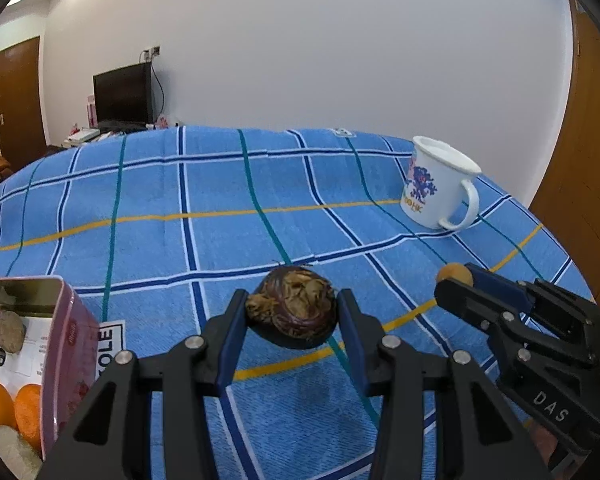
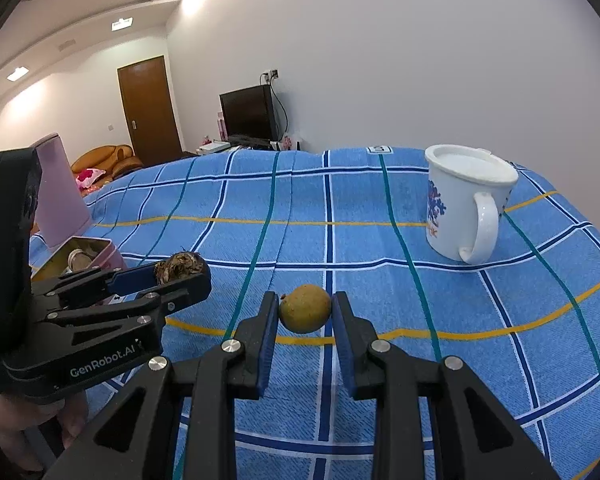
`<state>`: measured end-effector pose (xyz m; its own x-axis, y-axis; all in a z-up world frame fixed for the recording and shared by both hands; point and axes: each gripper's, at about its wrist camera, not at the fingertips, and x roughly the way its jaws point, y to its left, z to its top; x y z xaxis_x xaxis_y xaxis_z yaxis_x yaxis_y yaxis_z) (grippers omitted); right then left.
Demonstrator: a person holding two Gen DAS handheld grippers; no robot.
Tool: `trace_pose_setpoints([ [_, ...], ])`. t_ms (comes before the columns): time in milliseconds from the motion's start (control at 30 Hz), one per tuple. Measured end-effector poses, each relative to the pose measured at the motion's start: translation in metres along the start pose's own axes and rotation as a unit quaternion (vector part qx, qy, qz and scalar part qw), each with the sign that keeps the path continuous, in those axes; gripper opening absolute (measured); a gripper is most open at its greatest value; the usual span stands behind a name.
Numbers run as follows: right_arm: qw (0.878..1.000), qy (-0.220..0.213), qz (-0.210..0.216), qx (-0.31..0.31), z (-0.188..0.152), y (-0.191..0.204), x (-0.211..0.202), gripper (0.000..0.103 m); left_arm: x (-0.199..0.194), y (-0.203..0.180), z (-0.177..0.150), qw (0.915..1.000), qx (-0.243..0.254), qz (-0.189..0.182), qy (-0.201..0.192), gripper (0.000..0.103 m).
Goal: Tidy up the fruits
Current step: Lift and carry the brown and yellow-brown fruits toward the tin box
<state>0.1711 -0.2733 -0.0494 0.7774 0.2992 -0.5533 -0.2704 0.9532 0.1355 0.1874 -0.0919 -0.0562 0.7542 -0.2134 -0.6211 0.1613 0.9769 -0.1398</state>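
The left gripper is clamped on a dark purple mangosteen, its dried calyx turned toward the camera; both blue pads press the fruit, which is lifted above the blue plaid cloth. The right gripper is clamped on a small yellow-brown round fruit, one pad on each side, also above the cloth.

In the left wrist view, the right gripper is at 3 o'clock with its fruit at the tip. At 8 o'clock stands an open pink tin; inside it lie oranges, a pale fuzzy thing and some round brown pieces that I cannot name. Farther, at 2 o'clock, a white enamel mug with a blue print stands upright on the cloth, well apart from both grippers. Nothing lies on the cloth between the grippers and the mug
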Motion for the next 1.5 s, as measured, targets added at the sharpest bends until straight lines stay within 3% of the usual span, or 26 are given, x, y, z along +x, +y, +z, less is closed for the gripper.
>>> trace_pose_setpoints([
  [700,0.999,-0.038,-0.001,-0.002,-0.001,0.002,-0.014,0.029,-0.028,-0.018,-0.005,0.9949,0.050,0.039,-0.078,0.046],
  [1500,0.996,-0.089,-0.008,-0.019,-0.005,0.008,-0.032,0.029,-0.049,-0.019,-0.011,0.9885,0.049,0.057,-0.131,0.046],
])
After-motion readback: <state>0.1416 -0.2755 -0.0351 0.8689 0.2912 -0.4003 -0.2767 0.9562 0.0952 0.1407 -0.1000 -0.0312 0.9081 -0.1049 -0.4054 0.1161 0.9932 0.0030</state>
